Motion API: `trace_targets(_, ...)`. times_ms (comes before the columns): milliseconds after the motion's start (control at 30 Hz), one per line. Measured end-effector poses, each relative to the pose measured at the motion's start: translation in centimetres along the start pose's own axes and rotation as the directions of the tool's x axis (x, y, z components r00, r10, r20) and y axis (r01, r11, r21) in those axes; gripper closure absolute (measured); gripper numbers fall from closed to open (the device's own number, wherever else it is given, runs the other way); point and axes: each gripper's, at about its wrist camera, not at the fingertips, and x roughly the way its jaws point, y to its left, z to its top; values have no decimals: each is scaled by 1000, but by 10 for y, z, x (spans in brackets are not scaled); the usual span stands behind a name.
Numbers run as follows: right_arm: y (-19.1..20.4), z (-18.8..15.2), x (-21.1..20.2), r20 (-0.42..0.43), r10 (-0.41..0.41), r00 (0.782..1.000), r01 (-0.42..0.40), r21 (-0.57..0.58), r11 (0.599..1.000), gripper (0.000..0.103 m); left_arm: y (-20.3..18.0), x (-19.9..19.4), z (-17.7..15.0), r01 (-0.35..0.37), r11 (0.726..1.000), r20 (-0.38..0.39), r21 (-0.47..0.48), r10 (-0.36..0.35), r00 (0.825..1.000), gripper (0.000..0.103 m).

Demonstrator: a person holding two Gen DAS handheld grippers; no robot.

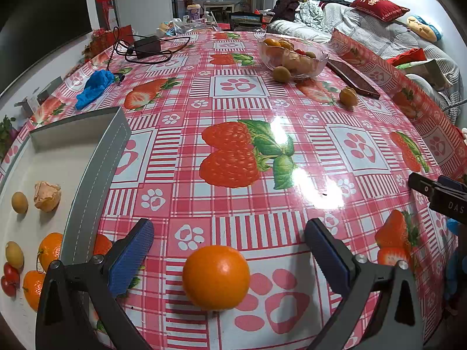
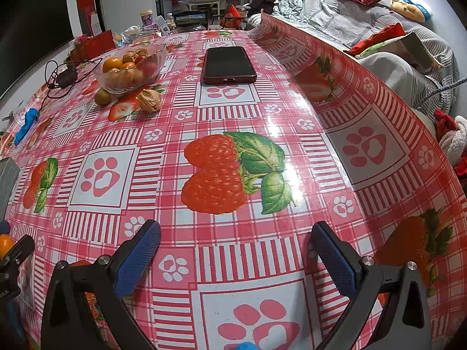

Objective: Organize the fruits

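At lower left of the left wrist view, the grey tray (image 1: pixel 96 157) holds mandarins, small tomatoes, pale round fruits and a husked one. At bottom centre the left tool (image 1: pixel 229 250) stands apart around the orange (image 1: pixel 216 277) on the bench (image 1: pixel 262 204); best to centre it, then close gently. The right tool (image 2: pixel 235 246) gapes empty, and the glass bowl (image 2: pixel 131 70), upper left of its view, holds mixed fruit.

black gripper (image 1: pixel 229 245) arms, blue ribbed pads (image 1: pixel 132 255)

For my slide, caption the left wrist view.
Open left gripper straddles an orange on the strawberry-print tablecloth, beside the grey tray of sorted fruit.
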Motion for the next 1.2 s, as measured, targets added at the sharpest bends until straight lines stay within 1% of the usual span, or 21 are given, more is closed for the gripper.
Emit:
trace_targets(567, -1, 2, 1, -10, -1, 1000, 1, -1, 1000, 0, 0, 0, 0, 0, 1000, 0, 0, 0, 1000, 1)
trace_targets(800, -1, -2, -1, -16, -2, 1000, 2, -1, 1000, 0, 0, 0, 0, 0, 1000, 0, 0, 0, 1000, 1)
trace_targets(900, 0, 3, 2, -71, -7, 997, 7, 6, 1000, 0, 0, 0, 0, 0, 1000, 0, 0, 0, 1000, 1)
trace_targets(1000, 3, 14, 8, -175, 3, 985, -1, 13, 1000, 0, 0, 0, 0, 0, 1000, 0, 0, 0, 1000, 1)
trace_targets(1033, 4, 18, 9, -188, 13, 982, -12, 11, 1000, 0, 0, 0, 0, 1, 1000, 0, -1, -1, 1000, 1)
trace_targets(1067, 7, 23, 10, -200, 47, 979, -46, 12, 999, 0, 0, 0, 0, 1, 1000, 1, -1, -1, 1000, 1)
trace_targets(1100, 9, 27, 11, -202, 62, 977, -61, 15, 998, 0, 0, 0, 0, 1, 1000, 0, -1, -1, 1000, 1)
trace_targets(1200, 21, 44, 17, -204, 90, 975, -88, 16, 996, 0, 0, 0, 0, 1, 1000, 0, -1, -1, 1000, 1)
